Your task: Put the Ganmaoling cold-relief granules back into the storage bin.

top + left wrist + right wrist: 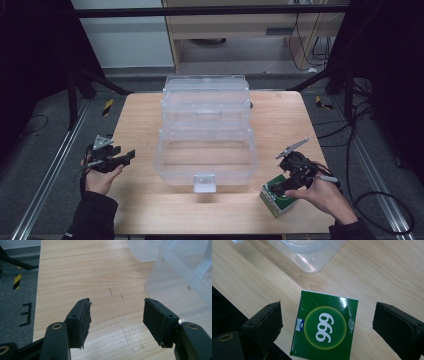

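A green box marked 999 (325,328) lies flat on the wooden table (280,120) near its front right corner, also seen as the green box (278,199) in the high view. My right gripper (327,322) stands over it with both black pads clear of its sides, a gap on each; in the high view the right gripper (282,189) hangs just above the box. My left gripper (116,315) hovers open over bare wood at the table's left edge, the left gripper (125,156) pointing towards a clear plastic tiered box (206,131).
The clear tiered box stands in the table's middle with its trays stepped open and a latch (204,182) at its front. Its wall (180,277) rises just right of my left gripper. Dark floor, metal rails and cables surround the table.
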A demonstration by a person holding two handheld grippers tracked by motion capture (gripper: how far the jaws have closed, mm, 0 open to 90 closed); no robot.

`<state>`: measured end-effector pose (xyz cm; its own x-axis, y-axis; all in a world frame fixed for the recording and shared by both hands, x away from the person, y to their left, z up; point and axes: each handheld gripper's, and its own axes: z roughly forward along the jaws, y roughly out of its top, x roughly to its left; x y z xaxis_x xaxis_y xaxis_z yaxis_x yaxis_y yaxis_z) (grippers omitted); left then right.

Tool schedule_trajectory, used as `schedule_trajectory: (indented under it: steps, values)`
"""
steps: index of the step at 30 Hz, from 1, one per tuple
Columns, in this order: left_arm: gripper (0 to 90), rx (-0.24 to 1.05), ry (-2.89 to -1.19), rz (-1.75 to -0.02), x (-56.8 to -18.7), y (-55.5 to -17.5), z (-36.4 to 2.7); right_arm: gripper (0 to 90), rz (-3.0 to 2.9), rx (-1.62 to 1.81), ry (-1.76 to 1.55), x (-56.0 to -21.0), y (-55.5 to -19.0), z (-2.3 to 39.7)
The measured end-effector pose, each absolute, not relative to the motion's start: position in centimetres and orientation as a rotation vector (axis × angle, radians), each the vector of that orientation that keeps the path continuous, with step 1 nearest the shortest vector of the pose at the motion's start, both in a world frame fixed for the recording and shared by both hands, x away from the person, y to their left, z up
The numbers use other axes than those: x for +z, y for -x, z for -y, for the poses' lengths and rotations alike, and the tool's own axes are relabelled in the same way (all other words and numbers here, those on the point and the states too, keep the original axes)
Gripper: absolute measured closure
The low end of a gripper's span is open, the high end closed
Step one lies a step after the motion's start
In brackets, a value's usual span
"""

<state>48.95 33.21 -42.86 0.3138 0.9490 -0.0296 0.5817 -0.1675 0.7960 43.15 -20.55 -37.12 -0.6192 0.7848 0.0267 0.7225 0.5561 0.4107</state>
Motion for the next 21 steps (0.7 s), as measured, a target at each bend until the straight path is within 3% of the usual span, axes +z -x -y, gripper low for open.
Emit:
schedule_trajectory:
  steps: [21]
  values:
    - [37.5, 0.638, -1.878, -1.366, -43.2, -48.9, -33.3, 3.7, -2.712, 0.443, -1.364, -39.8, -43.4, 20.4]
